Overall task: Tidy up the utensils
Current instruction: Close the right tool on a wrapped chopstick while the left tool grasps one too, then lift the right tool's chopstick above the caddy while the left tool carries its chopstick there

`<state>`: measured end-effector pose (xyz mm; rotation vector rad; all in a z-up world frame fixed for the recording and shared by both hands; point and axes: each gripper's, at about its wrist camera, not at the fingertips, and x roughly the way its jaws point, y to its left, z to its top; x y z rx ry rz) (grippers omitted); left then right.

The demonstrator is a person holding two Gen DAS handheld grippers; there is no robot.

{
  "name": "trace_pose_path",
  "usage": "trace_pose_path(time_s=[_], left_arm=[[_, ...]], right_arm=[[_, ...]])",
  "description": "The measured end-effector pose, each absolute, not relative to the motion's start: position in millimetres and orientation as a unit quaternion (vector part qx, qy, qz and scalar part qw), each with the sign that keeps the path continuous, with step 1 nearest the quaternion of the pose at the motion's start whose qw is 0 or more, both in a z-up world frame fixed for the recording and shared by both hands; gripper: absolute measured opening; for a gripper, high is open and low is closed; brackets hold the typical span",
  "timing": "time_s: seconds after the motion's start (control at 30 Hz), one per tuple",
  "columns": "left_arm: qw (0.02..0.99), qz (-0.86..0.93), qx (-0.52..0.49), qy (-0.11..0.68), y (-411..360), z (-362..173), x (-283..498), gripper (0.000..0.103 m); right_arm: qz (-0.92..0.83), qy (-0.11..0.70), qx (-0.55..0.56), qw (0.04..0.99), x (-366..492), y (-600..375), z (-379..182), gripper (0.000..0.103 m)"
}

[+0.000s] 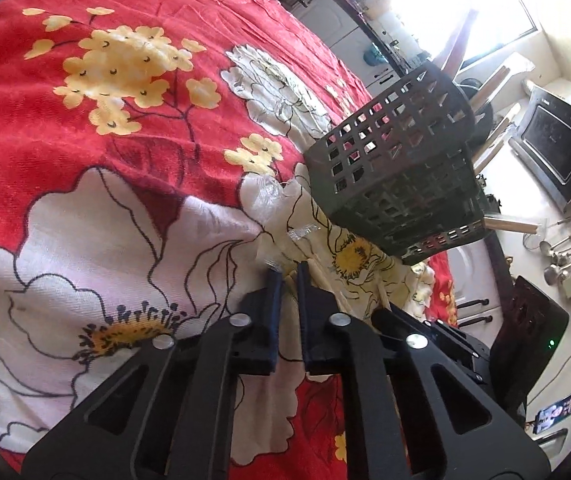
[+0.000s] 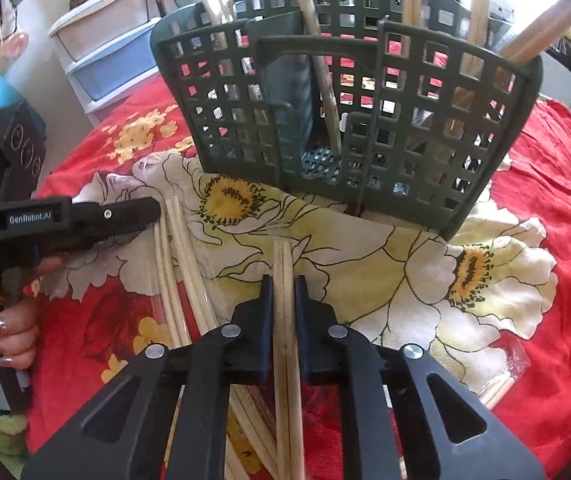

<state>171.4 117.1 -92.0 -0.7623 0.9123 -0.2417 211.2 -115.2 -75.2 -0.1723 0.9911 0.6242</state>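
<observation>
Wooden chopsticks (image 2: 285,280) are clenched in the right gripper (image 2: 284,280), just short of the green perforated utensil basket (image 2: 405,120) on the red floral cloth (image 2: 545,200). The left gripper (image 1: 290,276) is clamped shut over loose chopsticks (image 2: 181,264); a grasp cannot be told.

Matte black left claw (image 2: 156,210) lettered "GenRobot.AI" in white, one small screw set in its side, right claw (image 2: 284,280) fitted with round silver pivot pins, glittered nail polish worn on hand (image 2: 3,332), grey trigger lever.
</observation>
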Motion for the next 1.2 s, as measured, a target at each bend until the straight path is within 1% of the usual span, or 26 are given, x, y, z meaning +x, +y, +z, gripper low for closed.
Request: trace_pose_path(time_s=[0.13,0.4,0.9,1.2], left_arm=[[0.824,-0.112,-0.365,0.420,122.0,-86.7,166.0,0.002],[0.841,-0.102,-0.358,0.393,129.9,-66.4,156.2,0.001],[0.885,-0.120,-0.325,0.310,127.9,7.9,131.5,0.001],[0.900,-0.154,-0.300,0.277,106.3,45.0,128.7,0.000]], right_arm=[[0.300,0.468,-0.062,0.829,210.4,-121.4,-71.6,0.011],[0.319,0.440,-0.051,0.838,200.5,-124.8,-48.9,0.010],[0.353,0.351,-0.034,0.867,184.2,-132.2,20.6,0.010],[0.361,0.310,-0.026,0.879,176.5,-139.1,52.2,0.010]])
